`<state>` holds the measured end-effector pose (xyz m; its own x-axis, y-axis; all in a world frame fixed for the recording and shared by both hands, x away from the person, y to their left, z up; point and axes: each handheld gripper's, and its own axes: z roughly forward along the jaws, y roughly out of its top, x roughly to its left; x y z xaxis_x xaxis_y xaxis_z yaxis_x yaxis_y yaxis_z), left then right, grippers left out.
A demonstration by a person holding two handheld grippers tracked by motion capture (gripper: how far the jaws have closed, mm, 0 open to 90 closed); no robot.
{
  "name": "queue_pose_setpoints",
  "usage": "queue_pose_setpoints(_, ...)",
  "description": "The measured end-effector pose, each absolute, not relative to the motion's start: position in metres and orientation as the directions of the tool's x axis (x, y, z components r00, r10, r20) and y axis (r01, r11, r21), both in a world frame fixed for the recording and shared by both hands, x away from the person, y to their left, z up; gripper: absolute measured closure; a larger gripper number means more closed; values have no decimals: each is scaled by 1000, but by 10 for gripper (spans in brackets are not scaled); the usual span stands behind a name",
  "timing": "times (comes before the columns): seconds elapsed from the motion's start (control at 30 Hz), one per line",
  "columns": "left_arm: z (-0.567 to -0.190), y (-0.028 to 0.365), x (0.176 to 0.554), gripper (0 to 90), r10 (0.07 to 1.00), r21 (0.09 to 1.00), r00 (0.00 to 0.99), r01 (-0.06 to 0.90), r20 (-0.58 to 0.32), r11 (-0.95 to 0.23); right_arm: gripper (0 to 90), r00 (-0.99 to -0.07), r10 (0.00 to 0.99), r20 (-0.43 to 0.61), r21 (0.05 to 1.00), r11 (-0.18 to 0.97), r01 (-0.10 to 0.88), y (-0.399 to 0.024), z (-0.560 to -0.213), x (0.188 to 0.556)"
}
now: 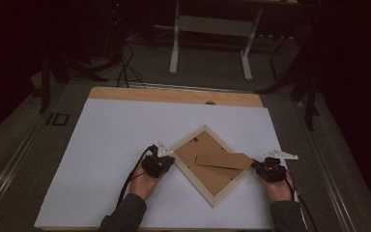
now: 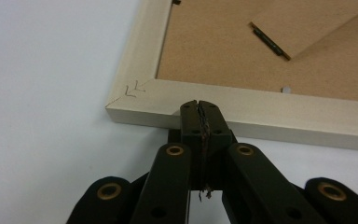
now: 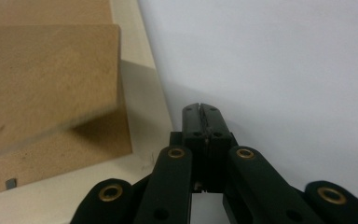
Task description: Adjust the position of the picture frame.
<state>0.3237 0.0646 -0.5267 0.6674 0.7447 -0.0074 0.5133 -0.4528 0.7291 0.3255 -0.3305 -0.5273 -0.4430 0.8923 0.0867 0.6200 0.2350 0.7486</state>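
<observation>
A pale wooden picture frame [image 1: 192, 139] lies face down on the white board [image 1: 111, 140], turned like a diamond. Its brown backing [image 2: 223, 51] faces up, and the cardboard stand flap [image 1: 224, 160] angles across it towards the right corner. My left gripper [image 1: 169, 162] is shut and empty, its tips [image 2: 199, 105] against the frame's outer edge [image 2: 270, 116] close to the left corner. My right gripper [image 1: 254, 165] is shut and empty too. It sits over the white surface just beside the frame's right corner [image 3: 142, 98], under the raised end of the flap [image 3: 46, 79].
The white board covers a wooden table whose bare strip [image 1: 174, 95] shows along the far edge. Beyond it are a dark floor, cables [image 1: 125, 67] and a white desk frame [image 1: 212, 29]. Both forearms come in from the near edge.
</observation>
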Motion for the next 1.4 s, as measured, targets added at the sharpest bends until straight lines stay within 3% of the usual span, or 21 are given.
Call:
queue_pose_setpoints(0.73,-535,47,291,900,691,717,722,505,-44,-481,900,-476,873,103,728,260,634,-324,-532,323)
queue_pose_setpoints(1.4,-535,50,335,900,743,717,667,542,-51,-438,900,-525,843,121,725,286,626,-313,-532,322)
